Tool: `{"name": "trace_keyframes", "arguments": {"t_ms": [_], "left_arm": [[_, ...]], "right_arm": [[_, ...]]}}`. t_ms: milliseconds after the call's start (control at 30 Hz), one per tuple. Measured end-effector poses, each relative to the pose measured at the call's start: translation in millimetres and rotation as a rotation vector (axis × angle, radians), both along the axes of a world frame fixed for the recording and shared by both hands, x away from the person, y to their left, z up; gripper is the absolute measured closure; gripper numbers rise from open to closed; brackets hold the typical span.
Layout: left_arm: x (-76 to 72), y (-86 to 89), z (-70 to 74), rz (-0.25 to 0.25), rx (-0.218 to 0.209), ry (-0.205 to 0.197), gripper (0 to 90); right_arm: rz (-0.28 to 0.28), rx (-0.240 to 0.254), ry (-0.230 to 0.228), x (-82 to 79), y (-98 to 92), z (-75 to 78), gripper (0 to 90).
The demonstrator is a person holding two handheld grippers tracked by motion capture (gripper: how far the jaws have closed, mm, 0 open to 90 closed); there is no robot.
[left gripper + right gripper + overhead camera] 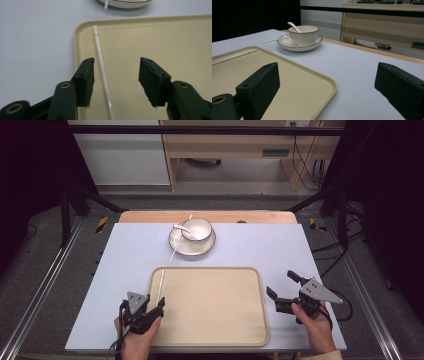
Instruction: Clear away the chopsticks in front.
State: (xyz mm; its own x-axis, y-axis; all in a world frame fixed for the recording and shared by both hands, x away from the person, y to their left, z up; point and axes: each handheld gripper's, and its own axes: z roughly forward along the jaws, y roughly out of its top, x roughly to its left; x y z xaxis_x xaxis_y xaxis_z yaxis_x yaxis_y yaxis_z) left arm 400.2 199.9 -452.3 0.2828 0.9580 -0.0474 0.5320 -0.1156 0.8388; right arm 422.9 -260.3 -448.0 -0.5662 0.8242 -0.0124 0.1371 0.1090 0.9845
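A beige tray (215, 305) lies on the pale blue table (265, 250) in front of the person, with a white chopstick (161, 285) resting lengthwise along the tray's left edge, just inside the raised rim, where the lip keeps it from rolling off. The left gripper (150, 309) sits at the tray's near left corner with its jaws spread apart; in the left gripper view the chopstick (102, 72) runs up between the two pads, closer to the left one and touching neither, so nothing is gripped. This placement suggests the tool is either lined up to close on the stick or has just let it go; the pictures alone cannot say which. The right gripper (282, 292) hovers over the bare table just right of the tray, also wide open and empty, apparently held clear so as not to crowd the working side. At the far middle of the table stands a saucer (205, 247) carrying a white bowl (197, 229); a spoon (180, 227) leans on the bowl's rim, and a second chopstick (179, 240) lies slanted across the saucer's left edge, its ends sticking out over the table. The tray's broad bare middle looks reserved for the dishes.
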Motion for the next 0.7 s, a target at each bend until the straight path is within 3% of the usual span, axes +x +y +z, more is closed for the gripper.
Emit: {"name": "trace_keyframes", "arguments": {"t_ms": [67,133,300,367,400,500,633,700], "left_arm": [[14.1,-0.2,6.0,-0.025,0.004,-0.002,40.7],[30.2,1.0,10.3,-0.053,-0.023,0.0,38.2],[71.9,-1.6,18.2,-0.154,0.045,0.023,36.0],[87.7,-3.2,22.5,-0.189,0.116,0.029,37.6],[94.7,-4.3,24.7,-0.196,0.125,0.03,38.3],[116.8,-5.5,31.3,-0.22,0.076,0.026,40.5],[147.1,-7.9,34.2,-0.233,0.06,0.05,44.0],[161.0,-10.3,34.2,-0.244,0.107,0.059,45.5]], "right_arm": [[-0.003,0.003,0.007,-0.2,0.6,0.1,6.2],[-0.003,0.001,0.007,-0.1,0.4,0.1,6.2],[-0.002,-0.003,0.002,0.1,-0.9,0.2,6.2],[-0.003,-0.007,0.004,0.5,-1.0,-0.1,6.2],[-0.003,-0.009,0.003,0.7,-1.1,-0.2,6.2],[-0.003,-0.014,0.002,0.4,-0.9,-0.2,6.2],[0.002,-0.025,0.006,0.7,1.3,-1.2,6.2],[0.003,-0.036,0.006,0.0,2.6,-1.3,6.1]]}}
